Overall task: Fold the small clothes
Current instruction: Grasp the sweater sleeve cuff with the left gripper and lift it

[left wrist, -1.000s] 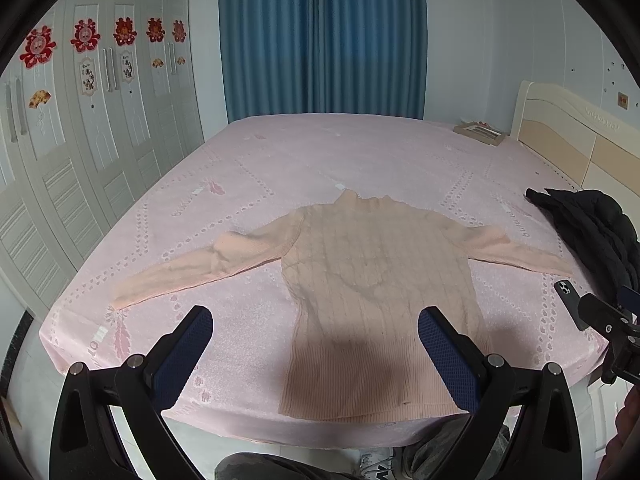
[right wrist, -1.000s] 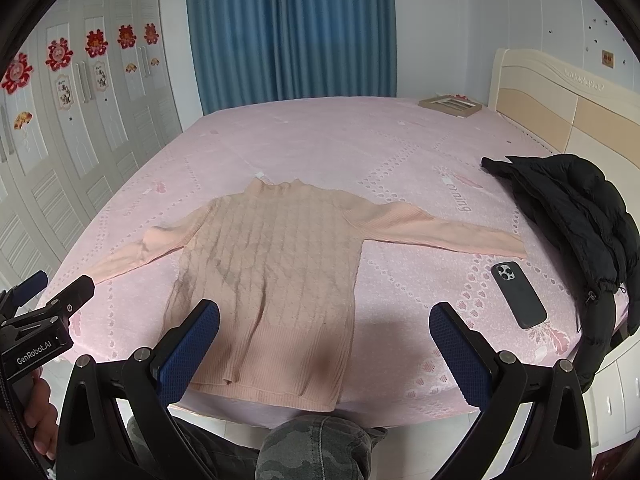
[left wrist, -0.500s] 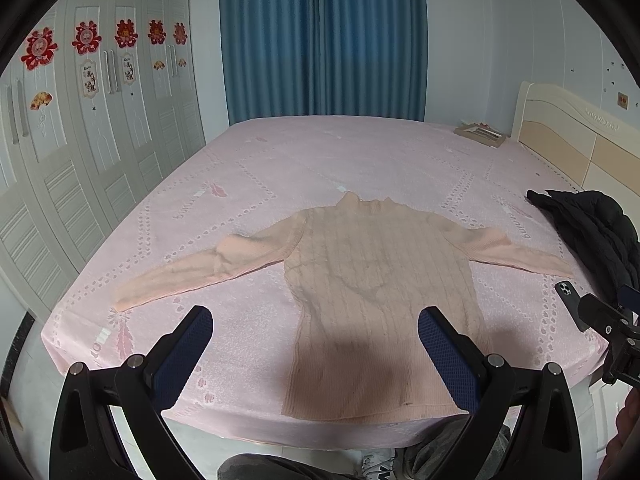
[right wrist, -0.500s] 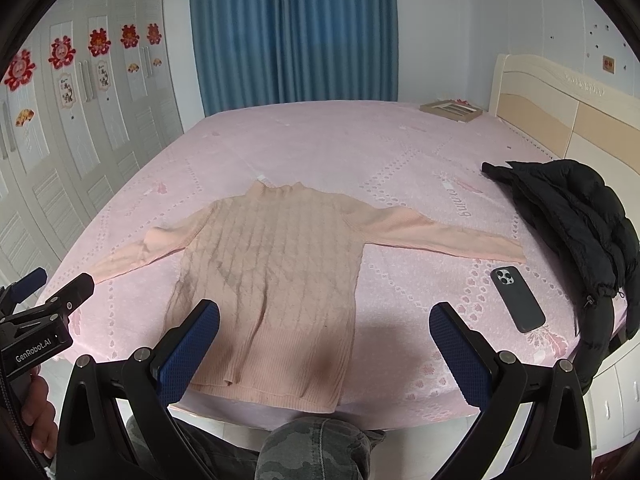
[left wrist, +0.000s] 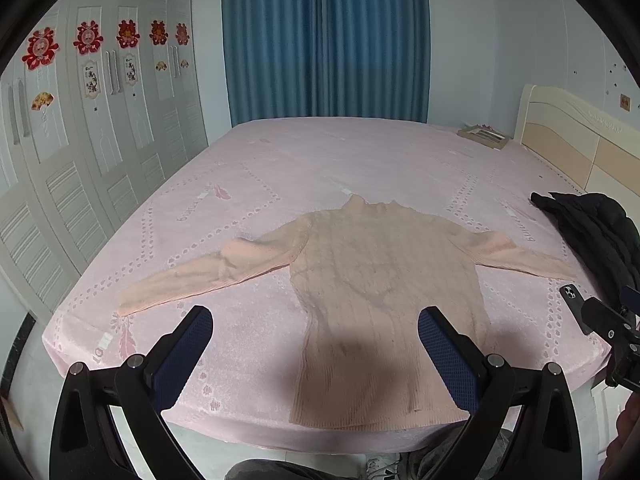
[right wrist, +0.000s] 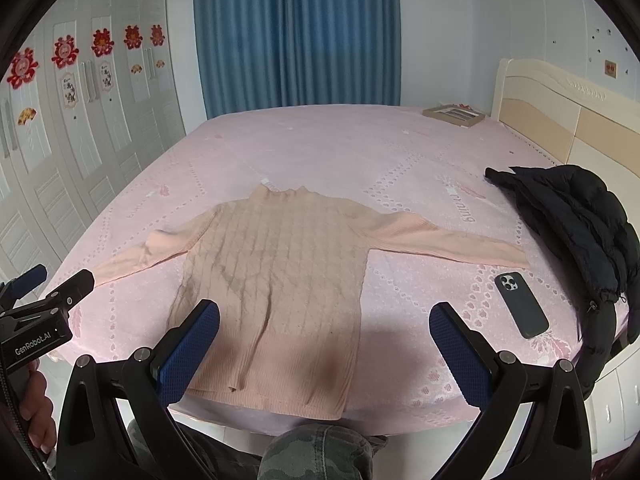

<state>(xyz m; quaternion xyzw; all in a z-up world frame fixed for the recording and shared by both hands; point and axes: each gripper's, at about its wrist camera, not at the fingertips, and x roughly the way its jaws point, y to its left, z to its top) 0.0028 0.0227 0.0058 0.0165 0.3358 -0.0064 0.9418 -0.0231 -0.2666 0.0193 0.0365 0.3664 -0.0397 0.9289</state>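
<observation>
left wrist view: the left gripper (left wrist: 314,354), jaws wide apart and empty, hovers above the bed (left wrist: 280,168) edge; the pink sweater (left wrist: 380,292) lies flat ahead, collar away, its near sleeve (left wrist: 208,272) running out leftward.

right wrist view: the right gripper (right wrist: 324,354), also spread and empty, faces the sweater's hem (right wrist: 272,384); the other sleeve (right wrist: 440,240) stretches right toward a phone (right wrist: 520,304), nearer this hand.

One sweater (right wrist: 276,280); one jacket (right wrist: 576,224), one phone (right wrist: 521,305) (dark); two grippers (left wrist: 314,344) (right wrist: 324,340)

Both wrist cameras look from beyond the bed's (left wrist: 304,152) near edge across it toward the curtains (right wrist: 296,32), set back and slightly raised. The left view sits further left. Both share the sweater (left wrist: 384,300), phone (right wrist: 520,304) and jacket (right wrist: 568,216).
</observation>
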